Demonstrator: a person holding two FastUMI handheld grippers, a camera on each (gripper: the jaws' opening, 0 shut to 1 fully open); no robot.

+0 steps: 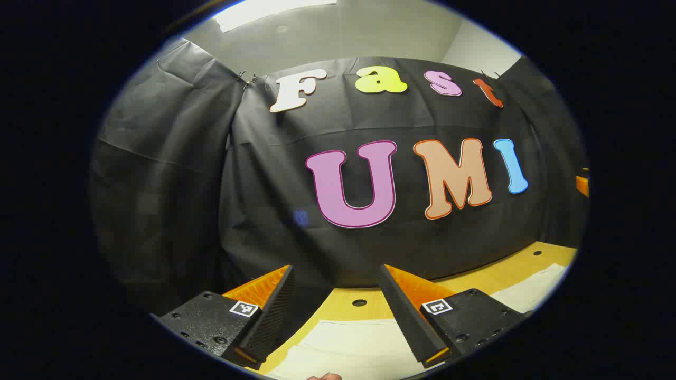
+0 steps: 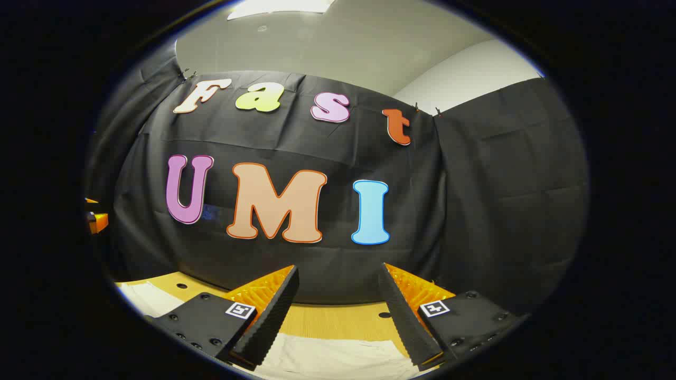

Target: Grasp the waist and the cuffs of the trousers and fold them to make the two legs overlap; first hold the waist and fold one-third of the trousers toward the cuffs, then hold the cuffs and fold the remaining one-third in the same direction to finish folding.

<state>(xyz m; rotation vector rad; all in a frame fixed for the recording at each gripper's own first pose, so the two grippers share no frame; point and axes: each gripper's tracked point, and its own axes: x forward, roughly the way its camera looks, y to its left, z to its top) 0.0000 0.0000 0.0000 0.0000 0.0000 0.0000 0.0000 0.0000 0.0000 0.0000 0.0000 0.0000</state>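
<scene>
Left gripper view: I see left tongs (image 1: pixel 336 311) wide open, empty, above trousers (image 1: pixel 354 348) on table (image 1: pixel 475 279); right tongs (image 2: pixel 338 311) likewise.

Tabletop (image 1: pixel 338 311): wood, yellow-tan finish, w/ small round dark holes (image 1: pixel 359 303) in its surface (several per view). Booth wall (image 1: pixel 264 211): black cloth, creased, hung in panels, clipped at top corners; stands at far edge of table. Above cloth: pale wall and ceiling (image 2: pixel 338 47), w/ bright ceiling light panel (image 1: pixel 274 10) at top.
</scene>
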